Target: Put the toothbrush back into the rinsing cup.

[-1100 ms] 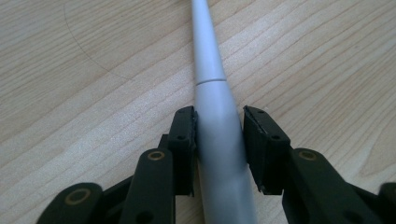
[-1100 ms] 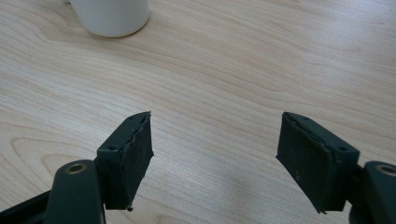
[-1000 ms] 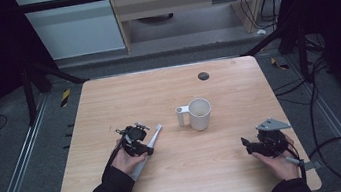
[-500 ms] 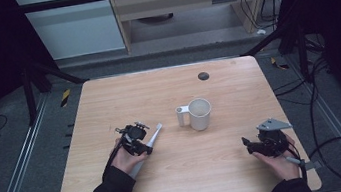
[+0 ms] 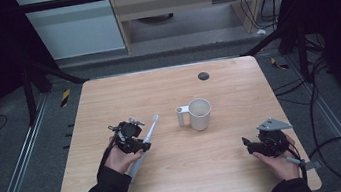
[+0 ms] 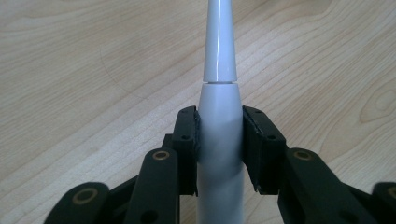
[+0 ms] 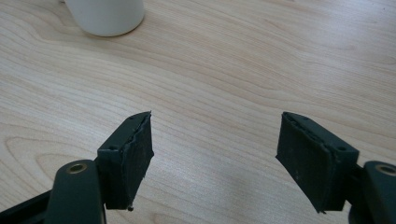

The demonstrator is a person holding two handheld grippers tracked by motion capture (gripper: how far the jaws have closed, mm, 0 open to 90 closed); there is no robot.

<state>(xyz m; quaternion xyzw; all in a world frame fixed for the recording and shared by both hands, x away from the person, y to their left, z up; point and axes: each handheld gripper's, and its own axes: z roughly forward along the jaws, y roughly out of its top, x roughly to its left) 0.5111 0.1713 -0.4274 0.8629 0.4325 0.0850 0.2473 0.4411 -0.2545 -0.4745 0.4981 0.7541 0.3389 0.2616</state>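
In the high view we see a light wooden table [image 5: 167, 86] with a person's dark-sleeved forearms coming in from the bottom edge. At lower left of centre, the left gripper [image 5: 141, 144] grips a pale grey, slender tapered electric toothbrush [image 5: 149, 130] that lies slantwise, its thin head end pointing to the upper right of the frame toward a white ceramic mug with a side handle [image 5: 199, 113]; the thick end reaches down toward the lower left, past the hand. The brush tip stops just short of the mug handle, not touching it.

In the left gripper view, we see the two black jaws pressed against both sides of the toothbrush body [image 6: 219, 135], just below the seam where the narrower glossy neck begins, with the neck running up to the top edge of the frame over the wood grain.

At lower right of the high view, the right gripper [image 5: 250, 145] sits in the person's hand above the table, a grey three-cornered plate on top. In the right gripper view [image 7: 215, 154] its jaws stand wide apart with nothing between them but bare wood, and the mug's base [image 7: 106, 16] shows at the upper left.

A small dark round disc [image 5: 203, 76] lies near the far edge of the table, well apart from the mug
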